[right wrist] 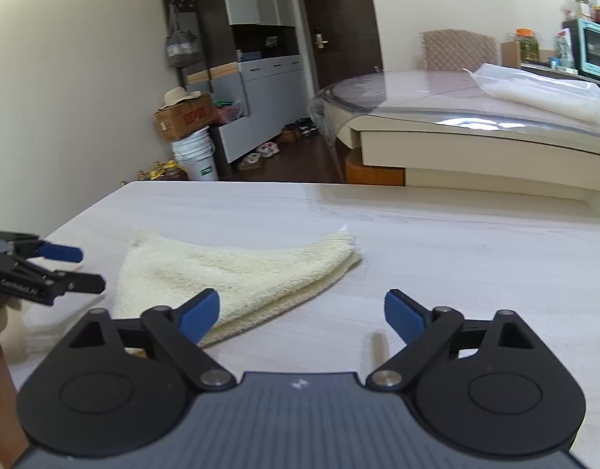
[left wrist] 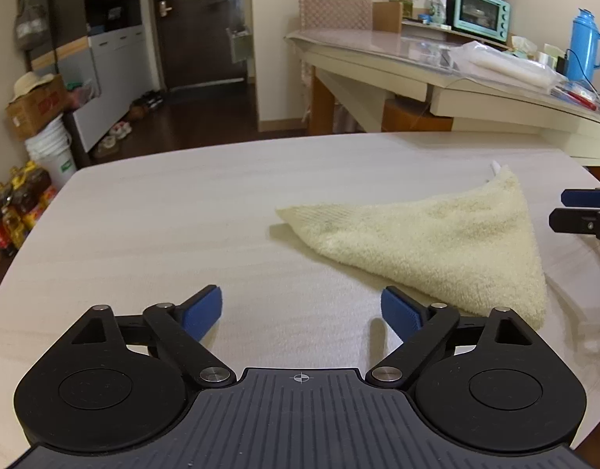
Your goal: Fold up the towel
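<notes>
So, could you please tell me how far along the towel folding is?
Done: the cream towel lies folded in layers on the table. In hand: nothing; the left claw and right claw are open and empty. Left: perhaps one more fold.

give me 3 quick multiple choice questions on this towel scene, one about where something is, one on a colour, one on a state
1. Where does the towel lie?
A. on the pale table
B. on the floor
C. over a chair back

2. What colour are the tool pads?
A. red
B. blue
C. green

3. What state is the towel in?
A. spread flat in one layer
B. rolled into a tube
C. folded into stacked layers

Answers: 1 A, both views show it resting on the tabletop. 2 B, the pads on the left tool and right tool are blue. 3 C, the right wrist view shows layered edges along its near side.
</notes>
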{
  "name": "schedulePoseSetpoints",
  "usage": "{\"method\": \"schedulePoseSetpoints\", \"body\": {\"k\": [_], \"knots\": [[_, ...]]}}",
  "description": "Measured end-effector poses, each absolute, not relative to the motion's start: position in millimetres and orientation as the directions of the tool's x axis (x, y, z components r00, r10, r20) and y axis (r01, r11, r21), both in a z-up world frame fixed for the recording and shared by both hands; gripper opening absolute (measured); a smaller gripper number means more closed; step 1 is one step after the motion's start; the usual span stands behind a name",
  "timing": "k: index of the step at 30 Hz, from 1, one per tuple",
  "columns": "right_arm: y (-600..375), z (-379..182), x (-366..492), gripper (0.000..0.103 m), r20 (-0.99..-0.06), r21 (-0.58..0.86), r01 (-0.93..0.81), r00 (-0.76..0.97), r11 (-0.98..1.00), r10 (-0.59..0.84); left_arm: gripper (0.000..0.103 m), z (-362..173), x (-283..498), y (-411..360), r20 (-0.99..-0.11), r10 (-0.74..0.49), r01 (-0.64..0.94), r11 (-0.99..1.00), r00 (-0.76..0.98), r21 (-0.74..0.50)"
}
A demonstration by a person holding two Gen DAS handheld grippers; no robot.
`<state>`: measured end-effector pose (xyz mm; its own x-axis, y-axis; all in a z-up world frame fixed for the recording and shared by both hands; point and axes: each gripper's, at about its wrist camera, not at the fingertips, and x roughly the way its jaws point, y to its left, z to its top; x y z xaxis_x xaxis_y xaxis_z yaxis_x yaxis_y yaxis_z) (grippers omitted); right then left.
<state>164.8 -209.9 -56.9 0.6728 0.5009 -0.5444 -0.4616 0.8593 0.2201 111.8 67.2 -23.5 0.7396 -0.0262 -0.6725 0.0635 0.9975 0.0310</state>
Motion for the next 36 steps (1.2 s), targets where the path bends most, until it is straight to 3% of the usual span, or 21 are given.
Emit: {"method": "schedulePoseSetpoints", "body": {"k": [19,29,31,33,36], "knots": [[-205.1,-48.0,175.2,0.094,-0.532,0.223,-0.483,0.668,0.847,0.521,0.093,-20.6,108.9,62.7,-0.664,-0.020,0.096,0.992,0.747,0.079],[-197.9,-54.1,217.3,0.078,-0.580,0.299,-0.463,0.606,0.834,0.544,0.093,-18.5,143.8,56.5,-0.650,-0.036,0.117,0.990,0.759,0.081],[-198.1,-56.9,224.1,0.073,-0.590,0.304,-0.450,0.603,0.840,0.537,0.093,-21.4,151.9,54.9,-0.656,-0.039,0.126,0.988,0.754,0.086],[-198.2,-59.0,228.5,0.056,-0.595,0.316,-0.449,0.593,0.836,0.543,0.093,-24.5,159.8,53.2,-0.659,-0.043,0.133,0.987,0.751,0.087],[-197.2,-61.3,232.8,0.055,-0.601,0.318,-0.450,0.585,0.835,0.544,0.094,-25.9,166.8,51.4,-0.659,-0.046,0.140,0.986,0.751,0.092]]}}
